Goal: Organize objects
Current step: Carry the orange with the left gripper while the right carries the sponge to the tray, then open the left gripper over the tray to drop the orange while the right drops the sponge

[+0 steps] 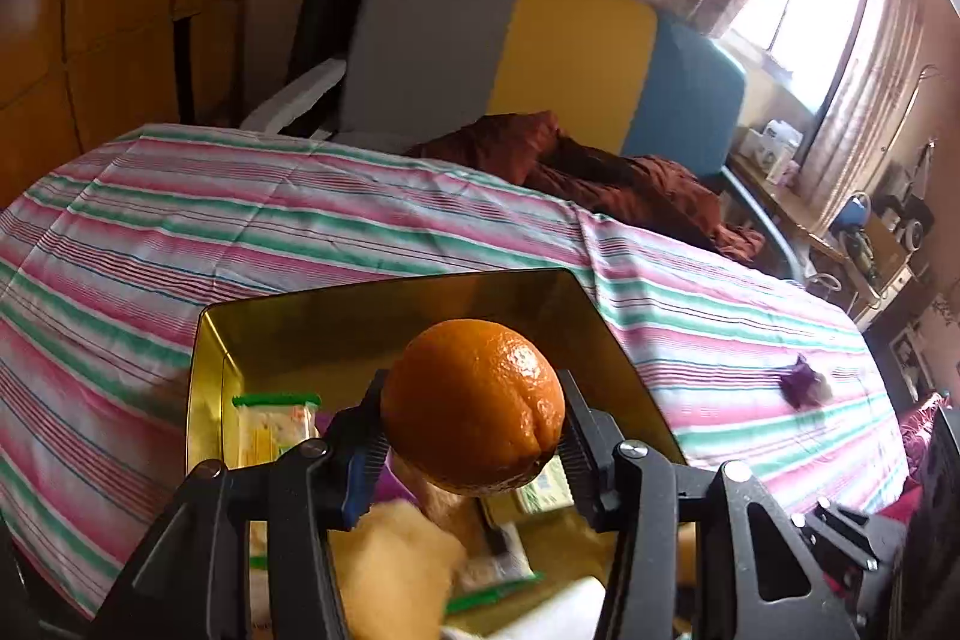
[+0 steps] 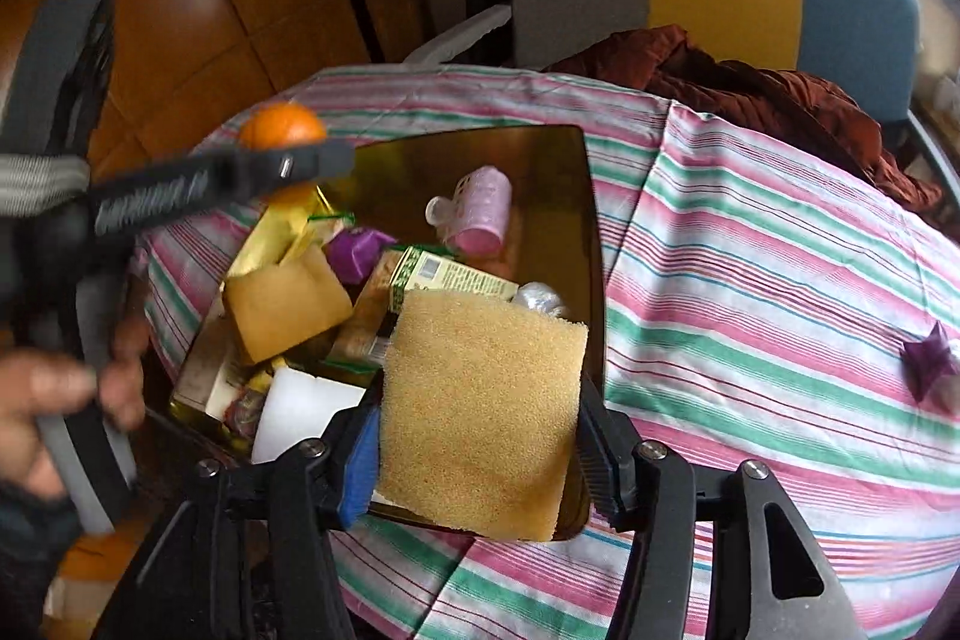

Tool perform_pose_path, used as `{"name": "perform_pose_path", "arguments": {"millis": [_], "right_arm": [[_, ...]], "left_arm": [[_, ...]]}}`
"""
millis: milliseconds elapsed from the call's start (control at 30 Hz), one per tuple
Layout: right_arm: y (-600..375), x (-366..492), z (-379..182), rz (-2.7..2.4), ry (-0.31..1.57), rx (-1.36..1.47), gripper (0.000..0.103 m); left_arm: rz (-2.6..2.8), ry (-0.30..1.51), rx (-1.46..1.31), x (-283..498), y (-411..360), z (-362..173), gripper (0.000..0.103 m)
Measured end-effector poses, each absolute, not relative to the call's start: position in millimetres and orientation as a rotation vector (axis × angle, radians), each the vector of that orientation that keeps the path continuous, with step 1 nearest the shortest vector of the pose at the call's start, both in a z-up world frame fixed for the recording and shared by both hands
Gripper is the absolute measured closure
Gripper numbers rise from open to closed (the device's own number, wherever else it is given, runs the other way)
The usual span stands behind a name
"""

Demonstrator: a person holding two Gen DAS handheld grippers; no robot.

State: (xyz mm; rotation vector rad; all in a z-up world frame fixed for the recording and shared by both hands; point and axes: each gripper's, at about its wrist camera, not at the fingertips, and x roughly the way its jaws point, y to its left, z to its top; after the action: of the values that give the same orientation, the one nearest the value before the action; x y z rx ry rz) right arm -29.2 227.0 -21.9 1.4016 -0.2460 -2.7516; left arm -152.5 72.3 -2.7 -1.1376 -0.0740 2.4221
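My left gripper [image 1: 473,427] is shut on an orange [image 1: 473,405] and holds it above the gold tin [image 1: 372,304] on the striped tablecloth. The right wrist view shows the same orange [image 2: 281,125] in the left gripper [image 2: 288,166] over the tin's far left corner. My right gripper [image 2: 480,436] is shut on a tan sponge [image 2: 480,406] and holds it over the near end of the gold tin [image 2: 576,172]. The tin holds a pink bottle [image 2: 480,208], a green-and-white box [image 2: 450,274], a purple item [image 2: 354,250], a brown sponge [image 2: 285,307] and a white block [image 2: 300,409].
A purple wrapper [image 2: 927,355] lies on the striped cloth [image 2: 750,250] to the right; it also shows in the left wrist view [image 1: 801,382]. A brown garment [image 1: 600,172] lies at the far edge before a grey-yellow-blue chair back [image 1: 540,52]. A cluttered shelf [image 1: 852,232] stands far right.
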Motion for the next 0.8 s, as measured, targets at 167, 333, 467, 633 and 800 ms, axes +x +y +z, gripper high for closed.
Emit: {"name": "perform_pose_path", "arguments": {"millis": [167, 333, 467, 633, 800], "right_arm": [[222.4, -33.0, -29.8, -2.746, -0.225, 1.43, 0.041], [224.6, -30.9, -34.0, -2.75, -0.235, 1.444, 0.033], [225.2, -27.1, -32.4, -2.763, -0.246, 1.435, 0.03], [222.2, -22.6, -28.1, -2.793, -0.24, 1.41, 0.022], [215.4, -19.4, -22.9, -2.832, -0.192, 1.386, 0.015]], "left_arm": [[2.416, -0.077, -1.149, -166.5, 78.0, -12.5, 0.052], [2.422, -0.085, -1.148, -164.2, 78.5, -15.8, 0.052], [2.442, -0.088, -1.129, -149.8, 72.2, -13.0, 0.052], [2.477, -0.061, -1.092, -121.3, 66.4, -9.1, 0.051], [2.5, -0.018, -1.07, -92.8, 62.5, -8.7, 0.051]]}}
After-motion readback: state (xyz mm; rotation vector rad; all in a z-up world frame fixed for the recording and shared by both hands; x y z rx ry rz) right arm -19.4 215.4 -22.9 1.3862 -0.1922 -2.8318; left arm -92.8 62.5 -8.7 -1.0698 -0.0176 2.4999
